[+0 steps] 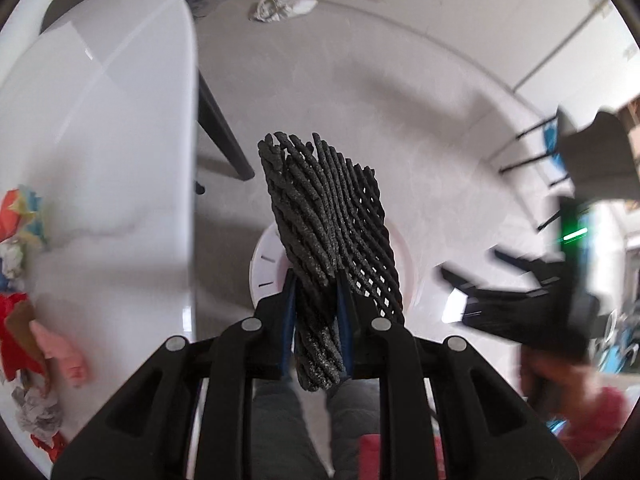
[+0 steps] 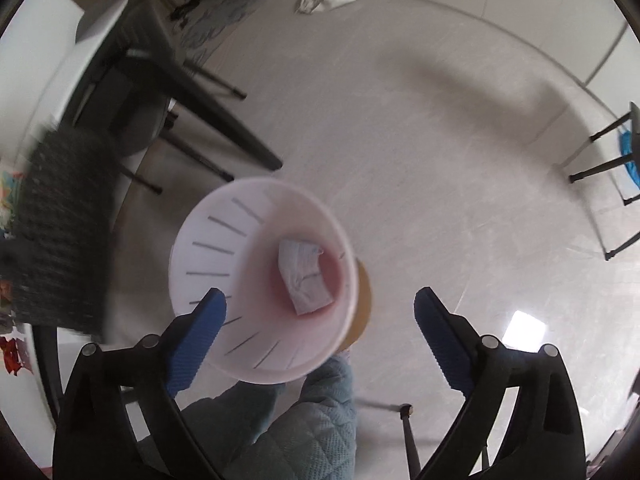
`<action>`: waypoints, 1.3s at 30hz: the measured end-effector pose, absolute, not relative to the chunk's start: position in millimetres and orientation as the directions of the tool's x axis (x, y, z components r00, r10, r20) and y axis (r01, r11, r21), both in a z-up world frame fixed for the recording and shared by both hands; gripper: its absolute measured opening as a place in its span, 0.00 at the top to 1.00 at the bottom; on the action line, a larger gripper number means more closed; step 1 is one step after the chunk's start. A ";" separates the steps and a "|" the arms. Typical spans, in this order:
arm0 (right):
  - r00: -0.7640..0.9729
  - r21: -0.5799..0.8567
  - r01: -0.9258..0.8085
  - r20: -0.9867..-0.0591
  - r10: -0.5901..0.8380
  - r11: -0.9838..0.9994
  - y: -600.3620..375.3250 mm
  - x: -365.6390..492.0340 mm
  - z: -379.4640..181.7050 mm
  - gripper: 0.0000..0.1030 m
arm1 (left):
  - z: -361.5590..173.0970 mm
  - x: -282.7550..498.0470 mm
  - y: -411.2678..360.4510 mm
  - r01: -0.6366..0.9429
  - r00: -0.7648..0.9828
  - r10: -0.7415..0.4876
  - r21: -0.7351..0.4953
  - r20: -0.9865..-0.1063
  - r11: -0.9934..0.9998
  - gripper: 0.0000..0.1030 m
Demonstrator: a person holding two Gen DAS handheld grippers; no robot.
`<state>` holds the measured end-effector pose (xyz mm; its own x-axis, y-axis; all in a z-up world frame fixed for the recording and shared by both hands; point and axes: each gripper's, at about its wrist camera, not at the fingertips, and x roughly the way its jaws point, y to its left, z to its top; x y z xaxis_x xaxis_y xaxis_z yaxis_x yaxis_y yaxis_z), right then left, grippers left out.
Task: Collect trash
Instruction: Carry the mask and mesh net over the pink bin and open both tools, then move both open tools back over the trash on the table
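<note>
My left gripper (image 1: 318, 300) is shut on a dark grey foam net sleeve (image 1: 332, 216) and holds it in the air above a white waste bin (image 1: 264, 264) on the floor, mostly hidden behind the sleeve. In the right wrist view the bin (image 2: 208, 240) stands below, with a white crumpled paper (image 2: 304, 276) lying inside it. My right gripper (image 2: 320, 320) is open and empty above the bin. The sleeve shows blurred at the left edge of that view (image 2: 60, 224). The right gripper appears blurred in the left wrist view (image 1: 520, 304).
A white table (image 1: 100, 160) is at the left, with crumpled colourful wrappers and paper (image 1: 20, 280) along its near edge. A white bag (image 1: 280, 8) lies on the far floor. Dark chair legs (image 2: 200, 112) stand beside the bin, and another chair (image 2: 612, 152) stands at right.
</note>
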<state>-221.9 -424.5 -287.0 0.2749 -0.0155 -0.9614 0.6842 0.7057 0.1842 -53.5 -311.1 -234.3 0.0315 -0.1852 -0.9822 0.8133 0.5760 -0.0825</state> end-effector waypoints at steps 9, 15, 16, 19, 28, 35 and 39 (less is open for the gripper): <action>0.299 0.201 0.684 -0.954 -0.019 0.701 -433.5 -225.1 -273.9 0.08 | -273.9 -72.6 -297.4 0.812 0.012 -0.100 -0.049 -0.995 0.581 0.29; 0.314 0.178 0.627 -0.949 -0.038 0.758 -421.1 -213.3 -241.6 0.08 | -242.8 -77.5 -293.4 0.798 0.065 -0.162 -0.046 -0.985 0.601 0.19; 0.324 0.170 0.611 -0.945 -0.048 0.773 -418.2 -208.4 -231.5 0.08 | -230.4 -75.4 -289.3 0.795 0.089 -0.184 -0.041 -0.979 0.605 0.18; 0.364 0.148 0.558 -0.928 -0.081 0.817 -405.6 -193.6 -198.3 0.08 | -187.1 -70.5 -275.7 0.784 0.173 -0.250 -0.020 -0.953 0.620 0.10; 0.568 0.099 0.311 -0.816 -0.102 0.945 -345.4 -135.4 -83.6 0.03 | -76.9 -38.0 -188.5 0.637 0.425 -0.306 0.041 -0.852 0.770 0.08; 0.629 0.091 0.132 -0.777 -0.012 0.987 -299.4 -82.2 -59.0 0.03 | -54.2 -6.7 -107.4 0.455 0.528 -0.218 0.056 -0.821 0.889 0.08; 0.618 0.116 0.058 -0.784 0.055 0.992 -272.3 -53.0 -64.2 0.03 | -53.4 8.7 -70.2 0.369 0.548 -0.169 0.055 -0.819 0.928 0.08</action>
<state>-53.0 -272.3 -64.2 0.6184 0.0549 -0.7840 0.0584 0.9916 0.1156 8.7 -70.2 -53.4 0.5477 -0.1688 -0.8194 0.3685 0.9280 0.0551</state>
